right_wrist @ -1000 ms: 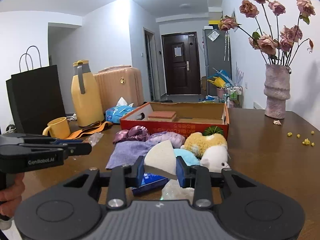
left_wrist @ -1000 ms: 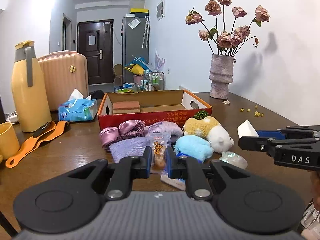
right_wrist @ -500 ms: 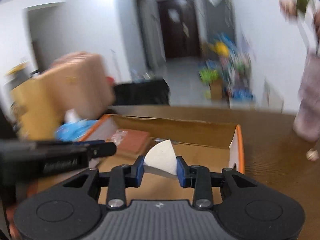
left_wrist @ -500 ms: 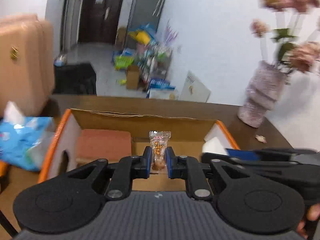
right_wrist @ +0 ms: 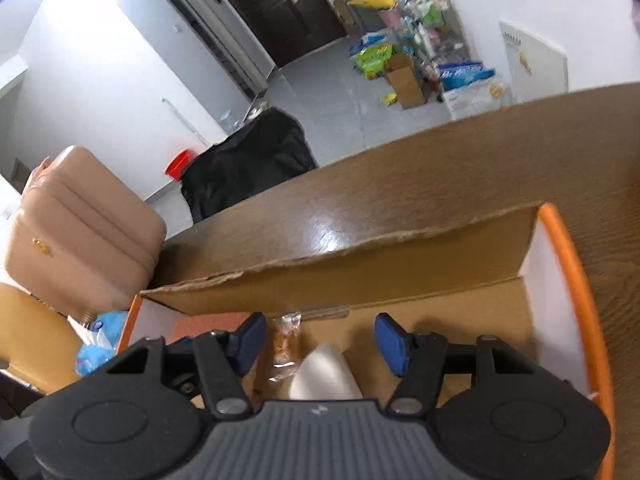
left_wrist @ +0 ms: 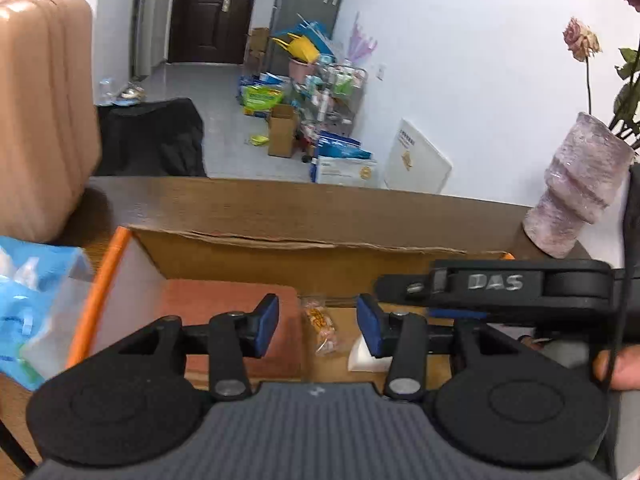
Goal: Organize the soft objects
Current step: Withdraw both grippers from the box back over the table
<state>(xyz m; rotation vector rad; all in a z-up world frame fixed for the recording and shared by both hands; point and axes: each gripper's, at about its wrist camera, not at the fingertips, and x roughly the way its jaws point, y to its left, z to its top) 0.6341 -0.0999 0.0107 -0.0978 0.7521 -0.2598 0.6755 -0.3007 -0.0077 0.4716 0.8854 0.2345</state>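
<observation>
Both jaws just spread; snack packet (left_wrist: 323, 330) and white wedge (right_wrist: 324, 376) dropped in box (right_wrist: 400, 256); "DAS" on right gripper (left_wrist: 404, 280).

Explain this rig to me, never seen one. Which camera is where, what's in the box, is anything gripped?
There is no robot arm: a person holds handheld tongs in each hand, each with a fisheye camera looking forward along its two blue-padded fingers. One picture comes from the left tongs, the other from the right tongs.

Both hang over an open cardboard box on a brown wooden table. In the box lie a small snack packet, a white wedge-shaped sponge and a reddish-brown flat block.

Nothing is gripped. Both tongs' jaws have just been opening, and the packet and wedge lie loose between them on the box floor. In the left view, the right tongs cross the right side, with a fingertip showing.
</observation>
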